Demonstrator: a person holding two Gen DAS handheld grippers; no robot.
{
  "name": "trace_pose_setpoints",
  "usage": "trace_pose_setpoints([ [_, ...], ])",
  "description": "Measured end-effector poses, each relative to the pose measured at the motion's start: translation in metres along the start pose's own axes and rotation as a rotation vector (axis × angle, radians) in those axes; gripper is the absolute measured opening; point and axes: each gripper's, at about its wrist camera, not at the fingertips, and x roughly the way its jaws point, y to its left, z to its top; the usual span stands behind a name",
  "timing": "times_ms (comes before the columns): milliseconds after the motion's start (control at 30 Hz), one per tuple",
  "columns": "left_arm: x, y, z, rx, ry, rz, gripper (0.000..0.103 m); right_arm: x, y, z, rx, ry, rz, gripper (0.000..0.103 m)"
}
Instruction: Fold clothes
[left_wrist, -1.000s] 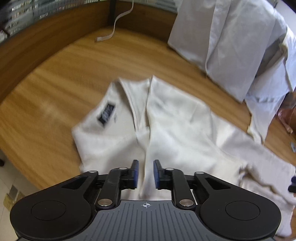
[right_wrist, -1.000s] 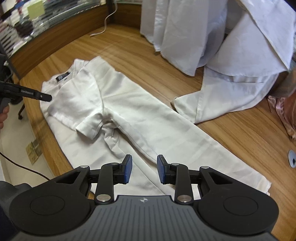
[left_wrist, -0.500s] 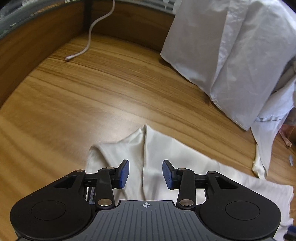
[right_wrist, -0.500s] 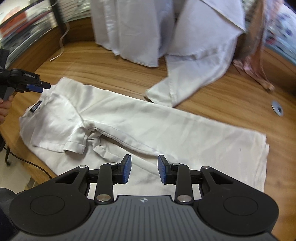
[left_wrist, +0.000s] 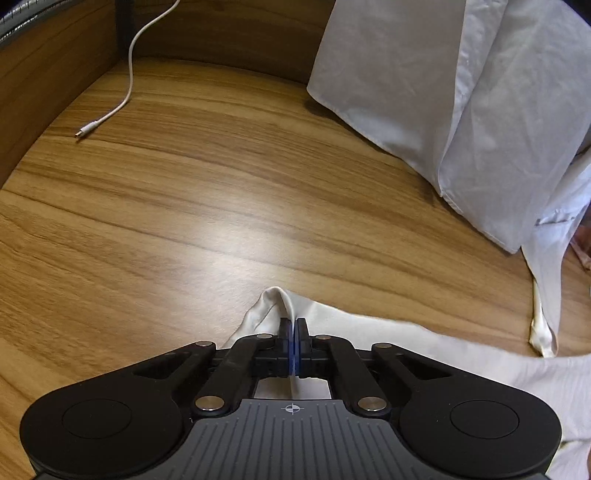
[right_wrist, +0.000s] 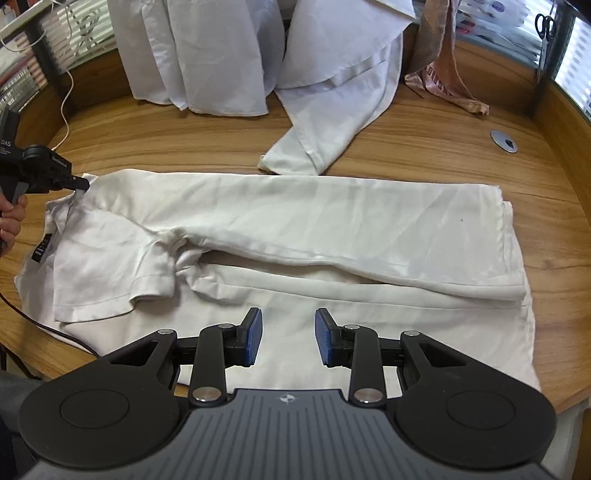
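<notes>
A cream short-sleeved shirt lies flat on the wooden table, one side folded lengthwise over the middle. Its collar end is at the left, its hem at the right. My left gripper is shut on the shirt, pinching a raised fold of cloth at the far corner by the collar. In the right wrist view the left gripper shows at the far left, held by a person's hand. My right gripper hovers open over the near edge of the shirt, with nothing between its blue pads.
A heap of white garments stands at the back of the table, one sleeve trailing toward the cream shirt. A pink cloth hangs at back right. A white cable lies at back left. A metal grommet is at the right.
My left gripper went to the far collar corner and shut on a fold of cloth there. My right gripper rolled and swung, so the shirt now lies level across its view.
</notes>
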Motion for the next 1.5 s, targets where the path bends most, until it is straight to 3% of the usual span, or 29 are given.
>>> trace_pose_setpoints([
  [267, -0.035, 0.008, 0.013, 0.206, 0.009, -0.042, 0.02, 0.0, 0.038, 0.004, -0.032, -0.015, 0.061, 0.036],
  [333, -0.043, 0.005, 0.024, 0.279, 0.002, -0.053, 0.027, -0.004, 0.049, 0.004, -0.036, -0.034, 0.076, 0.036],
  [467, -0.046, -0.005, 0.047, 0.457, 0.024, -0.045, 0.029, -0.012, 0.071, 0.0, -0.012, -0.075, 0.103, 0.037],
  [567, -0.039, -0.018, 0.061, 0.612, 0.09, -0.048, 0.035, -0.018, 0.09, -0.01, 0.036, -0.089, 0.111, 0.038],
  [667, -0.027, -0.031, 0.069, 0.772, 0.163, -0.05, 0.036, -0.023, 0.112, -0.022, 0.082, -0.104, 0.093, 0.04],
  [833, -0.027, -0.045, 0.072, 1.064, 0.203, -0.092, 0.044, -0.026, 0.158, -0.042, 0.167, -0.118, 0.03, 0.041],
  [1000, -0.036, -0.046, 0.067, 1.4, 0.199, -0.198, 0.051, -0.023, 0.214, -0.052, 0.243, -0.146, -0.013, 0.045],
  [1267, -0.026, -0.017, 0.053, 1.761, 0.203, -0.287, 0.054, -0.001, 0.312, -0.057, 0.225, -0.151, -0.111, 0.054],
  [1500, -0.011, 0.008, 0.027, 2.059, 0.152, -0.331, 0.054, 0.029, 0.36, -0.052, 0.265, -0.128, -0.131, 0.058],
])
